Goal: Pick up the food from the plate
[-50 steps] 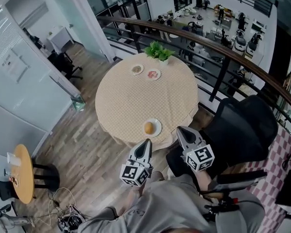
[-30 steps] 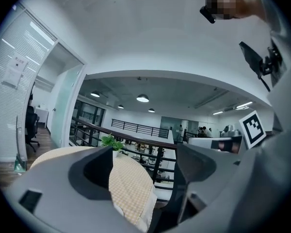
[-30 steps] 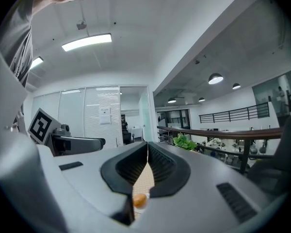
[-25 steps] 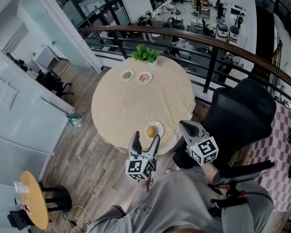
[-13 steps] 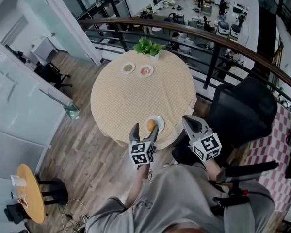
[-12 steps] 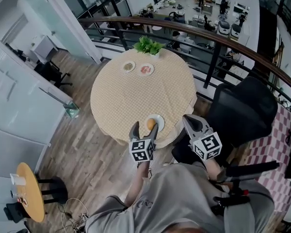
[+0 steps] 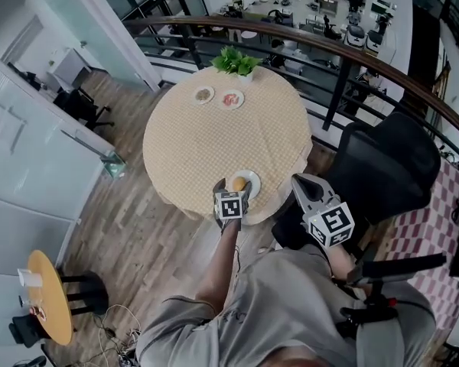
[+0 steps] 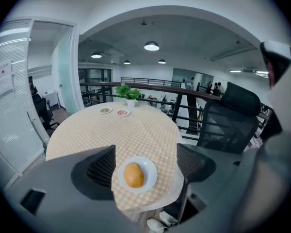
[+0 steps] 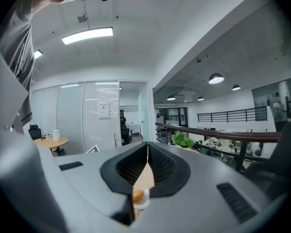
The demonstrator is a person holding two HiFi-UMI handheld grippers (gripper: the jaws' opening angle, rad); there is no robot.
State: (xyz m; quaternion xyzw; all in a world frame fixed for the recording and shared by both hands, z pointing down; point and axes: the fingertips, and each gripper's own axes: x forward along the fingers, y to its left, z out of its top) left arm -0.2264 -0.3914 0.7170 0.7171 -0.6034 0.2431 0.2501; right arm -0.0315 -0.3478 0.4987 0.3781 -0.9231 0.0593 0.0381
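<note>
L gripper [image 8: 146, 165]: jaws wide apart, orange-brown food [image 8: 134, 174] btwn them, untouched. Food sits on white plate [image 8: 151, 184] at near edge of round table [image 8: 136, 130]. R gripper [image 9: 146, 168]: jaws together, empty, off right by black chair [image 7: 382, 174].

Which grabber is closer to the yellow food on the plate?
Left. The left gripper hovers right at the food, jaws open, the plate showing between them. The right gripper hangs off to the right, past the table edge, jaws shut.
</note>
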